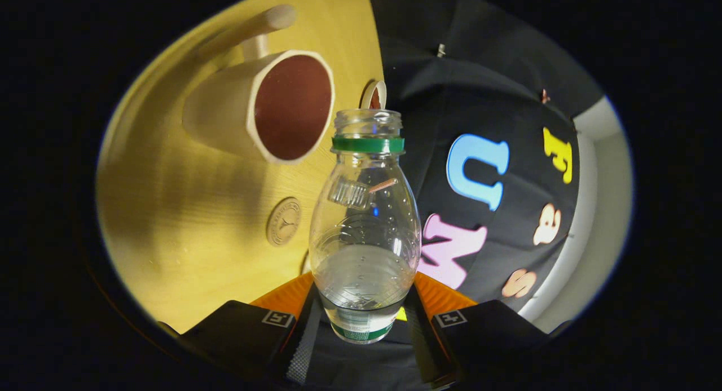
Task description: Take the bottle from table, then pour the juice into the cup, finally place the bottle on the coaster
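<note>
Holding the open plastic bottle (365,227) tight between both fingers, the gripper (364,329) tips it. Aim its mouth over the cup (265,106) and pour slowly so the juice lands inside.

Recording booth: black cloth wall (496,86), wooden table (186,210).

The bottle (365,227) is clear like glass, with a green ring around its neck and a green and white label low down. The stuff inside looks clear and a bit grey. To the left of the bottle, the cup (265,106) is pale cream outside and dark reddish brown inside. The table (186,210) under the cup is yellow wood with thin lines. The round coaster (284,221) left of the bottle is light tan with a stamped pattern. The 2 fingers (302,337) pressing the bottle are black with orange behind.
</note>
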`<state>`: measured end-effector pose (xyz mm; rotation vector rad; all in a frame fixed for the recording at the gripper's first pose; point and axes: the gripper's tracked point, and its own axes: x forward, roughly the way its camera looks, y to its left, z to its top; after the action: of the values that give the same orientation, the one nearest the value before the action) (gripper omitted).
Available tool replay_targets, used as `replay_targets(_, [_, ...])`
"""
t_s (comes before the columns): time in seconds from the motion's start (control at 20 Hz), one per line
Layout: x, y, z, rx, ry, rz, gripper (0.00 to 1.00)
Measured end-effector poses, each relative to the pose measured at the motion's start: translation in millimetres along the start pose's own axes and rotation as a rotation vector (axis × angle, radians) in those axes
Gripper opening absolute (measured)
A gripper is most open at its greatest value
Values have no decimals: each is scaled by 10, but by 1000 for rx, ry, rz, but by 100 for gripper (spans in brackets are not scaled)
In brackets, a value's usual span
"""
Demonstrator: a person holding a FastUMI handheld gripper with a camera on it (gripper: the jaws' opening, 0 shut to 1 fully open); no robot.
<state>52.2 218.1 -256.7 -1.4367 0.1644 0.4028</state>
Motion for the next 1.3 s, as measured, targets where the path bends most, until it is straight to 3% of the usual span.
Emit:
replay_targets(0.4, [-96,280,314,788,-45,282,75])
replay_targets(0.55, [-95,187,364,997,-89,340,75])
replay_targets(0.8, [52,-73,313,1243,-165,341,75])
replay_targets(1.0, [263,-201,162,1315,-168,332,76])
replay_targets(1.3, [611,-267,138,1460,-224,395,76])
